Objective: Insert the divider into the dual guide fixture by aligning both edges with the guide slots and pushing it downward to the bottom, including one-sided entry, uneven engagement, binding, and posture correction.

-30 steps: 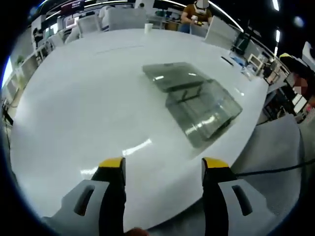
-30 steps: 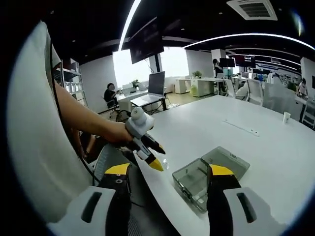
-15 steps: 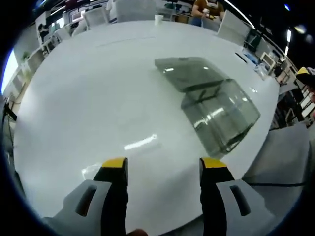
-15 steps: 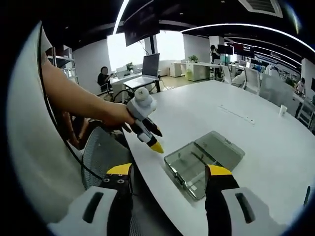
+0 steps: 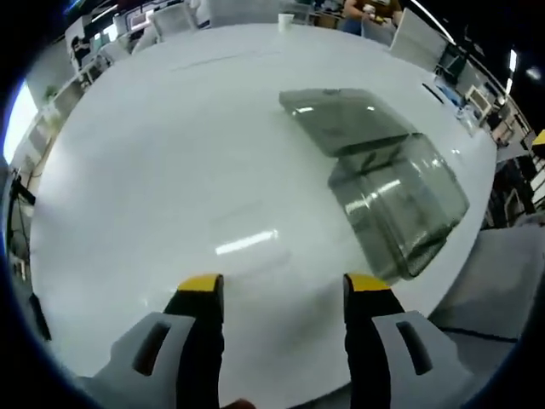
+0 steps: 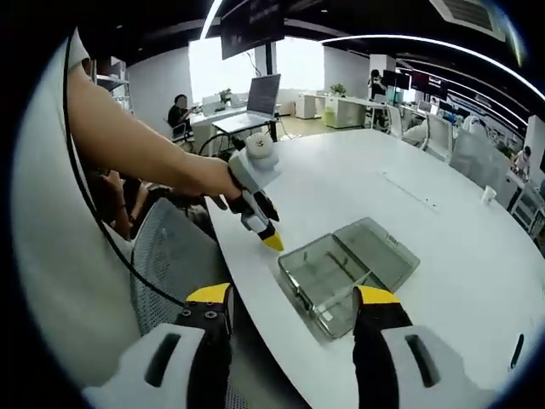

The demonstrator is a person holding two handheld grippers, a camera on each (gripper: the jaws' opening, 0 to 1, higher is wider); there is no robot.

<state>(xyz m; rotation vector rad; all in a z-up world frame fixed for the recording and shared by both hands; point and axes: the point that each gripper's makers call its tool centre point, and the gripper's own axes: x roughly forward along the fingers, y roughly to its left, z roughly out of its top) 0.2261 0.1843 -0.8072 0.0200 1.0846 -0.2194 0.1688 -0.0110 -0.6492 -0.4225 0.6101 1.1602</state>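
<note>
A clear grey plastic box with its lid folded open flat, the dual guide fixture, lies on the white table. In the right gripper view the same fixture sits near the table's front edge. My left gripper is open and empty, hovering over the table short of the fixture. From the left of the right gripper view comes the left gripper, held in a person's hand, its yellow tips just above the table beside the fixture. My right gripper is open with nothing in it, above the table edge.
A mesh office chair stands by the near table edge under the person's arm. A paper cup sits at the far side of the table. A thin strip lies further along the table. Desks, monitors and seated people fill the room behind.
Both cameras have moved in toward the table and fixture. The left gripper has come down closer to the table surface beside the fixture. Both grippers stay open.
</note>
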